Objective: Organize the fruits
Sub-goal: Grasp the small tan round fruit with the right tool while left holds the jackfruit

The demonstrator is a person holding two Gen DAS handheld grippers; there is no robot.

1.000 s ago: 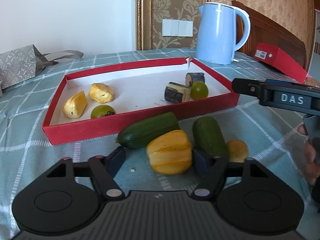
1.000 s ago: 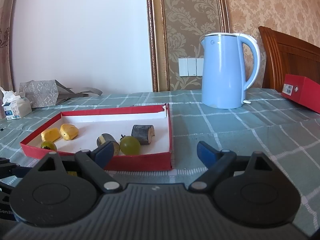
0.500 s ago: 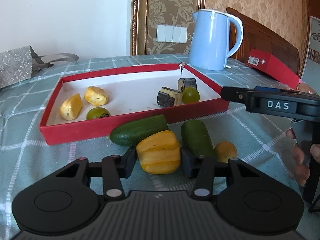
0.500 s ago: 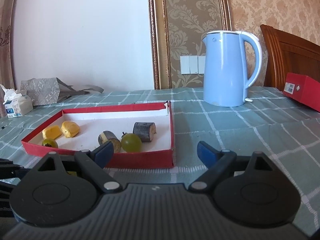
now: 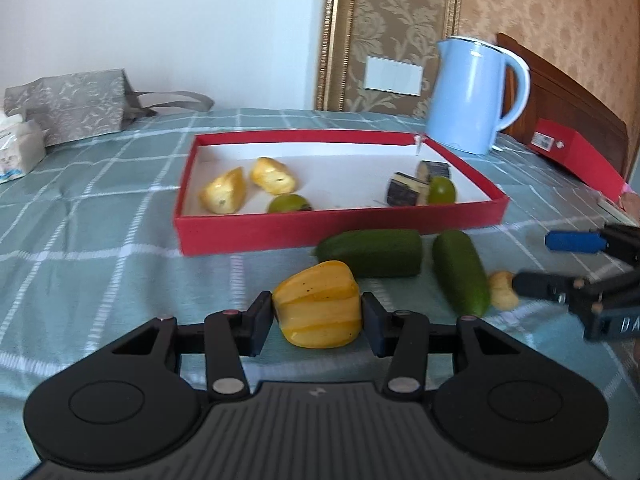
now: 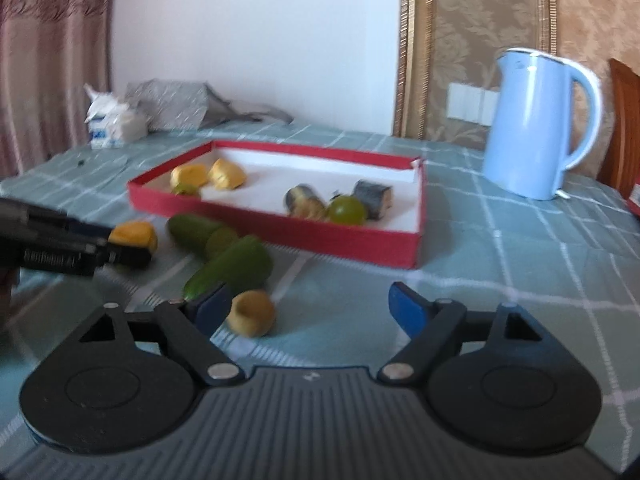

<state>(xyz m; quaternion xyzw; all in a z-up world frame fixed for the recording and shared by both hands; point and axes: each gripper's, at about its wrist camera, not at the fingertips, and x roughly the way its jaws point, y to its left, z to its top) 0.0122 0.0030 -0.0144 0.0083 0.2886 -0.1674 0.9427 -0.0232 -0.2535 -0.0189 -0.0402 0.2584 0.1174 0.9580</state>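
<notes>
Just short of the red tray (image 5: 340, 230), on the checked cloth, the left gripper (image 5: 318, 320) is clamped on the yellow pepper piece (image 5: 320, 304), both pads against its sides; lift it straight up before crossing the near wall, so it clears the rim and the cucumber pieces (image 5: 372, 252) beside it; set it down by the yellow pieces (image 5: 248, 186) at the tray's left end, then let go. The right gripper (image 6: 308, 308) is wide and closing, the small yellow fruit (image 6: 252, 312) just inside its left finger, apparently not yet pinched, though blur makes this uncertain; centre it before squeezing.
</notes>
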